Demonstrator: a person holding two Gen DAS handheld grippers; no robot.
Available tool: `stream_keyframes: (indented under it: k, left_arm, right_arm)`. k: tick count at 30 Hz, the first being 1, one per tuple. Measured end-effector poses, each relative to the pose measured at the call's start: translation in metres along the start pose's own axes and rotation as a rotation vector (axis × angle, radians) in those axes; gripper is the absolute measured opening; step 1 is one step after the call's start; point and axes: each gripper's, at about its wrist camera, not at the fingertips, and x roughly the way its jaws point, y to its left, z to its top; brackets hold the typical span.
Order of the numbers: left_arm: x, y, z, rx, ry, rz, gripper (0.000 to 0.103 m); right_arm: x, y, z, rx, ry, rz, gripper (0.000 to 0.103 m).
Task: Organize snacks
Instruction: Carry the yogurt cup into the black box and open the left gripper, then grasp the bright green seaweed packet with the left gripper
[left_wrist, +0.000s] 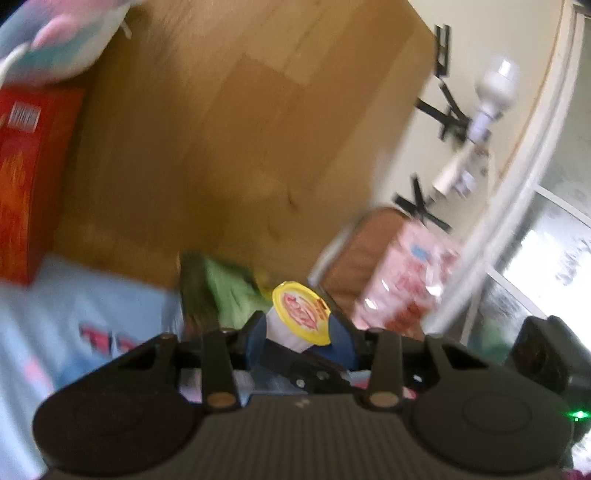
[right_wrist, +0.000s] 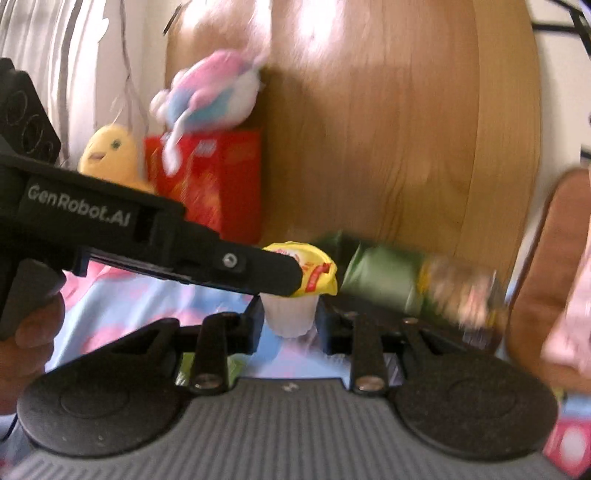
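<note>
The left claw (left_wrist: 301, 334) points slightly downward and pinches a small white jelly cup (left_wrist: 295, 321) with a yellow foil lid; its blue fingers (left_wrist: 258, 338) press the cup's sides, and the cup sits tilted with its lid facing up and toward the camera. In the right wrist view the right claw (right_wrist: 290, 325) also has a white jelly cup (right_wrist: 291, 314) with a crumpled yellow and red lid between its black fingers (right_wrist: 253, 326), which sit against the cup's walls, so it too is pinching a cup. Whether the two views show one cup or two I cannot tell.

Across the right wrist view the left gripper's black body reaches in from the left, lettered "GenRobot.AI", its tip lying over the edge of the yellow lid. A hand (right_wrist: 27, 332) grips its handle at the lower left edge.

Both views are blurred. Behind the cups stands a wooden panel (left_wrist: 236, 129). A red snack box (right_wrist: 214, 181) stands against it, with a pink, blue and white plush toy (right_wrist: 210, 96) on top and a yellow plush chick (right_wrist: 109, 155) beside it. A green snack packet (right_wrist: 399, 280) lies just right of the cup. A pink snack pack (left_wrist: 406, 280) sits in a brown basket (left_wrist: 354, 258) to the right. Below lies a pale blue and pink printed cloth (left_wrist: 92, 314).
</note>
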Motion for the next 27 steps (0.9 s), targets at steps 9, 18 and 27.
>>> stream_keyframes:
  k: [9, 18, 27]
  left_arm:
    - [0.027, 0.034, 0.018, -0.039, -0.012, 0.076, 0.043]
    - [-0.04, 0.053, -0.013, -0.127, -0.01, 0.106, 0.053]
    - [-0.047, 0.084, -0.069, -0.323, 0.182, 0.24, 0.048]
  right_arm:
    - [0.073, -0.029, 0.017, 0.008, 0.034, -0.033, 0.043]
    - [0.007, -0.038, -0.021, 0.209, -0.004, 0.015, 0.06]
    - [0.007, 0.026, -0.052, 0.136, 0.227, 0.19, 0.063]
